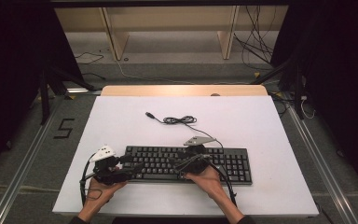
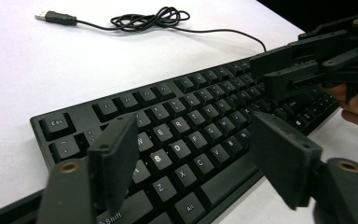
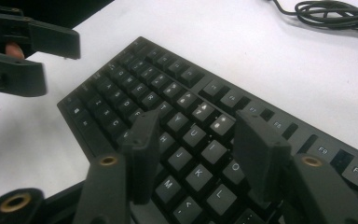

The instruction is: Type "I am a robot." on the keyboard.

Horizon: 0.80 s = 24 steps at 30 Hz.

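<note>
Keyboard (image 1: 186, 164): black, full-size, flat on white counter (image 1: 121, 121), near person's edge. Judged rigid plastic, moderately light, keys springy; safest hold likely at long edges or short ends, not keycaps. Cable (image 1: 179, 120) coiled behind it, USB plug (image 1: 149, 114) loose; may drag if keyboard lifted.

Left gripper (image 1: 137, 164) over left key block, jaws apart, nothing between. Right gripper (image 1: 179, 162) over middle keys, jaws apart, empty.

Counter smooth, matte. Room dark; wooden shelf frame (image 1: 168, 28) and floor wires (image 1: 256, 42) behind.
</note>
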Each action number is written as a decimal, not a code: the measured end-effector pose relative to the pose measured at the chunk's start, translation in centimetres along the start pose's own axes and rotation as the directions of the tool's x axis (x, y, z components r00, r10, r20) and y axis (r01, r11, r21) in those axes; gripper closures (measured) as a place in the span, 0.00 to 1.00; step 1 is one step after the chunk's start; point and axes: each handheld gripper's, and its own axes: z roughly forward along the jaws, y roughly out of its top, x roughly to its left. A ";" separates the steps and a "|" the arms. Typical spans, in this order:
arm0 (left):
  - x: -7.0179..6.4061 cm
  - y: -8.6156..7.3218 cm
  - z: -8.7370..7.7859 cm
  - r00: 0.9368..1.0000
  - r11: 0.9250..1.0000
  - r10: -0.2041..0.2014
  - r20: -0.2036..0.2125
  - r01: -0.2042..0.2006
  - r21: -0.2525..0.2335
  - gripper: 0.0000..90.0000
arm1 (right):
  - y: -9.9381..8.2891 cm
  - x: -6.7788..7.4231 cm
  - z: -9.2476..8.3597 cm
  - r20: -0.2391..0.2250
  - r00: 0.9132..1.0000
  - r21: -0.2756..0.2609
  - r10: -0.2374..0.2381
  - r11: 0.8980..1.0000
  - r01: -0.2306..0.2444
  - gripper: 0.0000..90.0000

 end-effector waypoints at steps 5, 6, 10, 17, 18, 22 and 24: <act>0.0 0.2 0.5 1.000 1.000 0.011 -0.003 -0.011 0.016 0.48 | -0.1 0.2 -0.1 -0.008 1.000 -0.003 -0.002 1.000 0.002 0.53; 0.0 0.3 0.6 1.000 1.000 0.013 -0.004 -0.013 0.019 0.50 | -0.1 0.2 -0.1 -0.010 1.000 -0.003 -0.001 1.000 0.001 0.52; 0.1 0.5 1.2 1.000 0.999 0.026 -0.005 -0.026 0.032 0.57 | -0.1 0.4 -0.2 -0.015 1.000 -0.004 -0.001 1.000 0.001 0.50; 0.3 0.8 2.0 0.999 0.998 0.034 -0.010 -0.033 0.054 0.68 | -0.2 0.7 -0.4 -0.020 1.000 -0.015 -0.013 1.000 0.012 0.45; 0.3 0.9 2.0 0.999 0.998 0.032 -0.011 -0.031 0.054 0.69 | -0.2 0.8 -0.4 -0.023 1.000 -0.017 -0.015 1.000 0.015 0.45; 0.4 1.0 2.1 0.999 0.998 0.032 -0.011 -0.031 0.054 0.73 | -0.3 0.9 -0.5 -0.025 1.000 -0.015 -0.015 1.000 0.015 0.44; 0.4 1.1 2.1 0.999 0.998 0.037 -0.013 -0.036 0.059 0.75 | -0.4 1.0 -0.6 -0.025 1.000 -0.015 -0.016 1.000 0.015 0.44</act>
